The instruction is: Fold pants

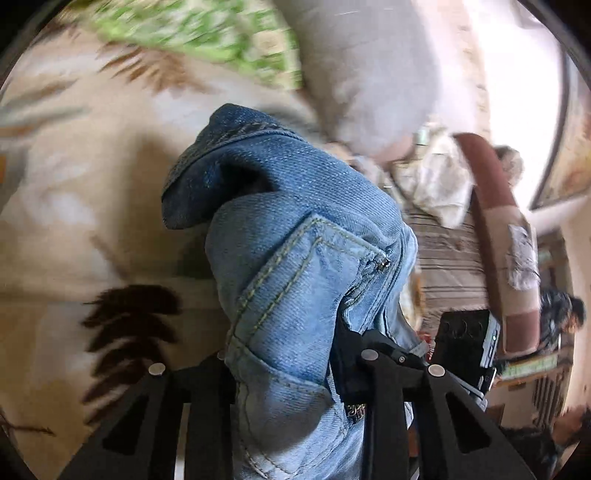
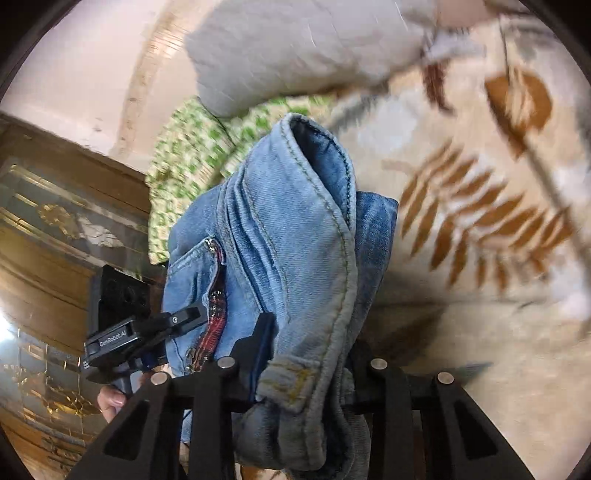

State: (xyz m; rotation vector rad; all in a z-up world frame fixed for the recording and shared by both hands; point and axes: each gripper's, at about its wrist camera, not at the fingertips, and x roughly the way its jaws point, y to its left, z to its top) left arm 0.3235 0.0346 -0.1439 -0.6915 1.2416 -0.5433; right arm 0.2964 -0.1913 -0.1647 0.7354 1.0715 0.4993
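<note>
The left gripper (image 1: 291, 369) is clamped on a bunched fold of the jeans (image 1: 295, 236), near a pocket with yellow stitching and a small rivet. The denim rises from between its black fingers (image 1: 384, 398) and hangs forward in a thick roll, lifted off the bedspread (image 1: 74, 206) below. That bedspread is beige with brown and dark leaf prints.

The right gripper (image 2: 303, 373) likewise grips the jeans (image 2: 288, 236), pinching the waistband beside a belt loop. The cloth fills the gap between its fingers (image 2: 388, 402), and the folded edge curls up ahead of them, above the leaf-print bedspread (image 2: 480, 332).

In the right wrist view the left gripper (image 2: 173, 321) shows at the left edge, gripping the same jeans close to a dark red trim, with a hand (image 2: 110, 400) under it. In the left wrist view the right gripper (image 1: 465, 343) appears at the right, just beside the denim.

A grey pillow (image 1: 369, 74) and a green-patterned cloth (image 1: 207, 33) lie beyond the jeans. Both backgrounds are blurred.
</note>
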